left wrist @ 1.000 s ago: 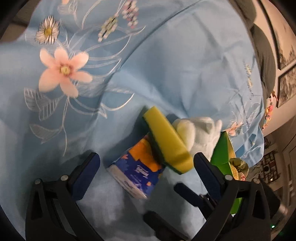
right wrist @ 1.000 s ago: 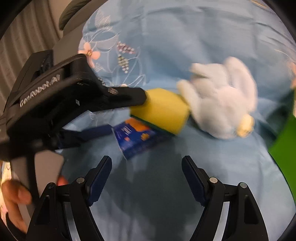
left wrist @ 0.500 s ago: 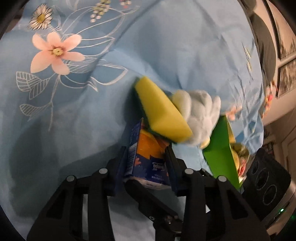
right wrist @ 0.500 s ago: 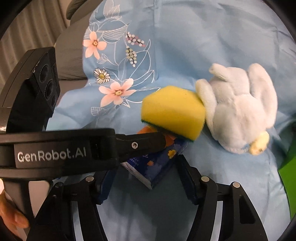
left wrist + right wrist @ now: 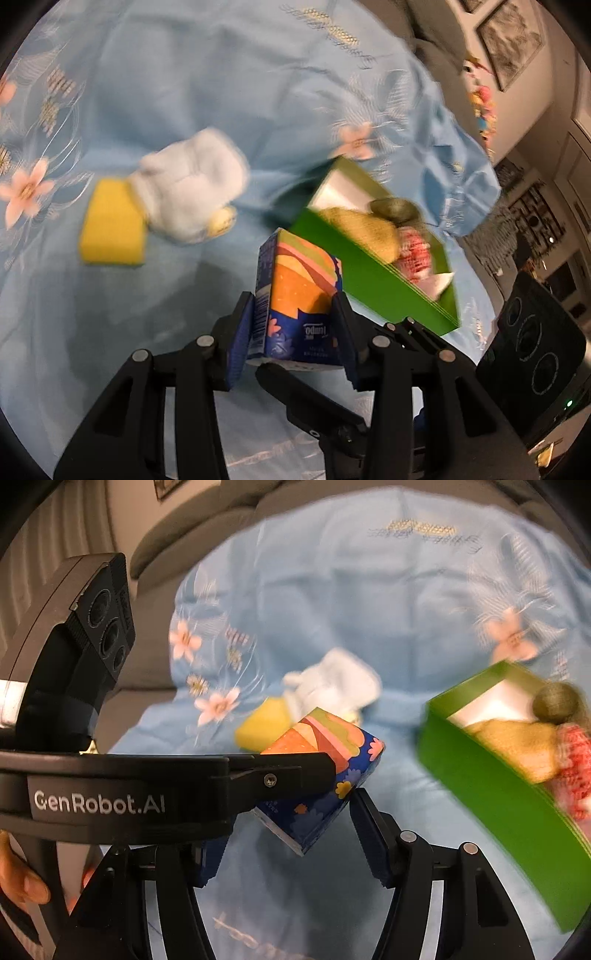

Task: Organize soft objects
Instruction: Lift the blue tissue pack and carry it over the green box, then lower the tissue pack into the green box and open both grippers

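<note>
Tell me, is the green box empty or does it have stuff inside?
Not empty. The green box is open on top, and a tan soft toy and something red and white lie inside it.

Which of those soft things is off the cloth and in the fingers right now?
The tissue pack, blue and orange, clamped in the left gripper. The yellow sponge and white plush toy lie on the blue cloth.

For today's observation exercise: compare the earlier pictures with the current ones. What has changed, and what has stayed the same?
The left claw closed on the tissue pack, pulled it from under the yellow sponge and lifted it toward the green box. Its jaws are now easing open slightly, pack between them. Unchanged: the sponge and white plush toy on the blue cloth; right claw empty.
</note>
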Motion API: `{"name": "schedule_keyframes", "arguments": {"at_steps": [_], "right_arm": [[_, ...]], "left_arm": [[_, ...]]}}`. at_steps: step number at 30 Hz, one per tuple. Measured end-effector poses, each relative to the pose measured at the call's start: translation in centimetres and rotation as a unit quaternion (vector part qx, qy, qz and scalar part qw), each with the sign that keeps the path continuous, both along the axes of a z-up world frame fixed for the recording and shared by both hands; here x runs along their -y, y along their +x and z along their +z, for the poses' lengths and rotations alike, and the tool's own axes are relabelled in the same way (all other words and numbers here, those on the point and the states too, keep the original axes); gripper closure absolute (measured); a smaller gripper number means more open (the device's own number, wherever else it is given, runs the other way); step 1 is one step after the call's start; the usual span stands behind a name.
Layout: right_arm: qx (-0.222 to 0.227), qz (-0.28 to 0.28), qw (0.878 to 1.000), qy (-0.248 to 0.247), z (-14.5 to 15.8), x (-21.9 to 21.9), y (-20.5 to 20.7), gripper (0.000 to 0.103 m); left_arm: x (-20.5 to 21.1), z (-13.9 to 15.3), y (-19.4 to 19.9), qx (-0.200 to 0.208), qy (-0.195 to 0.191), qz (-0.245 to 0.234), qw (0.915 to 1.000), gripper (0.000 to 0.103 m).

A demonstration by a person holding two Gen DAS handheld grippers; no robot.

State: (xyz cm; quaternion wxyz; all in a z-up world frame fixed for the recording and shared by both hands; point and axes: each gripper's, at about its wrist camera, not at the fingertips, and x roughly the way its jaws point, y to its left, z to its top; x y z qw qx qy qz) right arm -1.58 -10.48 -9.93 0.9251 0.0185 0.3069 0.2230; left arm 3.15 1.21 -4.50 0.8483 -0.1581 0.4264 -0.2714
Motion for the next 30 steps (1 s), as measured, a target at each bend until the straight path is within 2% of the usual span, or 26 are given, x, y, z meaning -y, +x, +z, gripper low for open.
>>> {"name": "schedule_keyframes", "arguments": {"at_steps": [8,11,14,20,22,24,26,28,30], "right_arm": [[0.061,-0.055,0.997,0.008,3.8,6.8,-1.3,0.038],[0.055,-0.068,0.996,0.030,4.2,10.0,-0.7,0.038],[0.053,-0.083,0.994,0.036,4.1,12.0,0.0,0.038],[0.038,-0.110,0.992,0.053,3.2,14.7,0.7,0.038],[0.029,-0.120,0.991,0.050,2.7,15.2,1.0,0.038],[0.021,-0.131,0.990,0.042,2.0,15.6,1.3,0.038],[0.017,-0.147,0.989,0.027,1.5,15.9,1.5,0.038],[0.009,-0.160,0.987,0.022,1.2,16.2,1.6,0.038],[0.008,-0.162,0.986,0.022,1.0,16.6,1.7,0.038]], "left_arm": [[7.1,3.6,0.7,0.045,-0.012,-0.023,0.9986,0.061],[10.5,4.3,1.2,0.062,0.006,-0.041,0.9972,0.061],[12.7,4.6,2.2,0.057,0.016,-0.055,0.9967,0.060],[15.6,3.8,3.1,0.064,0.019,-0.068,0.9954,0.060],[16.0,3.1,3.5,0.052,0.010,-0.070,0.9961,0.059],[16.6,2.5,4.0,0.038,0.001,-0.067,0.9970,0.055],[17.5,1.9,4.1,0.043,0.010,-0.068,0.9967,0.043],[18.0,1.6,3.8,0.051,0.017,-0.065,0.9964,0.028],[18.2,1.4,3.8,0.051,0.006,-0.065,0.9966,0.021]]}}
